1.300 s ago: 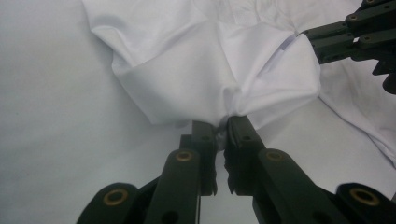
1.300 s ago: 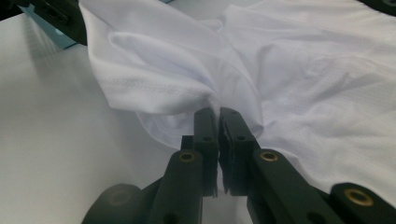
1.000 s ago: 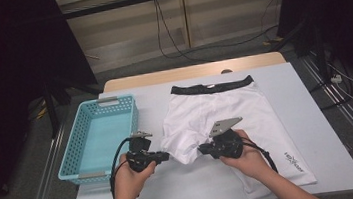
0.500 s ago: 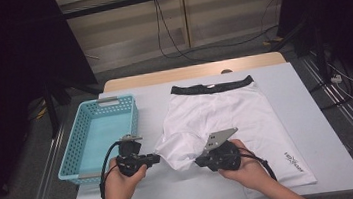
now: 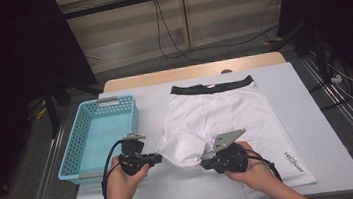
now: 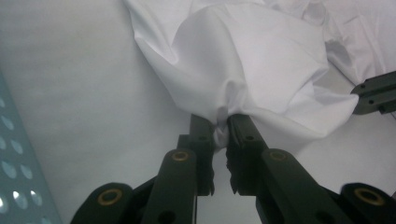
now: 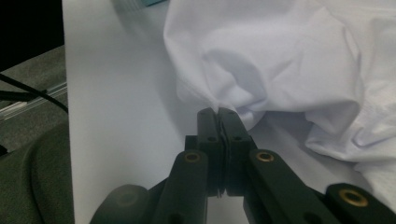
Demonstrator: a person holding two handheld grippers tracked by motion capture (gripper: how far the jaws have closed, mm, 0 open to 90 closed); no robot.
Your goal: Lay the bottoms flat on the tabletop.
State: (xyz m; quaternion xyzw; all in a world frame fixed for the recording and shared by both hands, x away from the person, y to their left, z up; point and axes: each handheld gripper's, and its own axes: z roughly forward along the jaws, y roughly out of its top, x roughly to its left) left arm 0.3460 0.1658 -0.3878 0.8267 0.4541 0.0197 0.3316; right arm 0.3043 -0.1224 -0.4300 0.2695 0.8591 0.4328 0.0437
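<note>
On the bench (image 5: 317,113), white shorts (image 5: 226,114) lie flat, waistband far, near leg bunched up. Light, soft, floppy cloth; likely slips unless pinched at hem folds. Left hand-held gripper (image 6: 220,128) clamps a fold of hem, right hand-held gripper (image 7: 218,114) is closed tight on another. Versus earlier, both hands sit nearer the person and the lifted leg is dragged back. Blue basket (image 5: 83,163) empty, left.
</note>
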